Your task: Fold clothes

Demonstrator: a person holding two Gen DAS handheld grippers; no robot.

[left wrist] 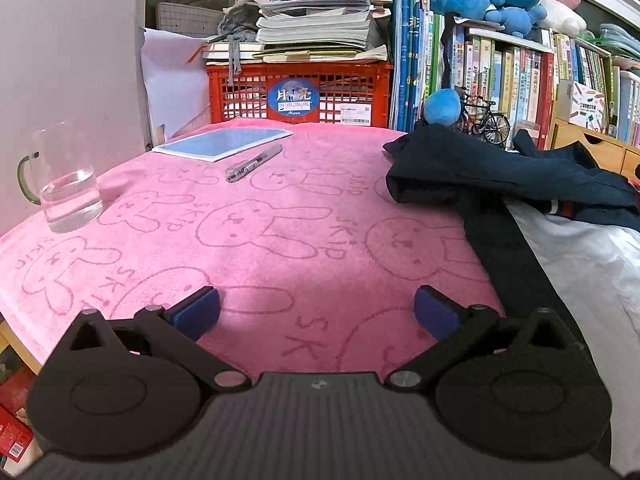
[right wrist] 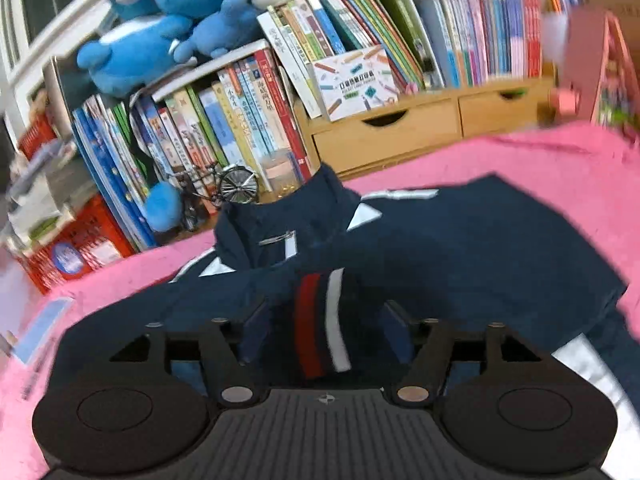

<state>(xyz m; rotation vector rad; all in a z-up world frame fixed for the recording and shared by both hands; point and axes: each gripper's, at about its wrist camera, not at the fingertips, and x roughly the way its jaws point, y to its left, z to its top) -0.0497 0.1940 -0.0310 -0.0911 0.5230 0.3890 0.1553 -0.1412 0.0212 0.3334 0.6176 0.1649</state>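
A navy jacket (right wrist: 440, 248) lies spread over a pink rabbit-print towel (left wrist: 248, 232) covering the table, collar toward twelve o'clock in the right wrist view, as a two-handed folding job gets under way. The right gripper (right wrist: 320, 320) has its blue pads on either side of a striped cuff (right wrist: 320, 320), red and white bands showing between them; the picture is smeared by motion, so whether the pads actually pinch the cuff or only bracket it cannot be told. The sleeve looks to be drawn across the jacket's body, presumably as a first fold toward the middle.

The left gripper (left wrist: 316, 308) hovers low over bare towel with its jaws spread wide and nothing between them. From its camera the jacket sits off at two to three o'clock, a dark bundle with pale cloth below it, which suggests this hand is waiting clear of the garment until the right side is laid.

A glass mug (left wrist: 66, 184) part-filled with water stands at nine o'clock, near the towel's left edge, while a pen (left wrist: 252, 164) and a blue notebook (left wrist: 224, 142) lie toward twelve, all well apart from the jacket. Behind, a red crate (left wrist: 298, 92) and bookshelves (right wrist: 248, 120) crowd the table's far edge.
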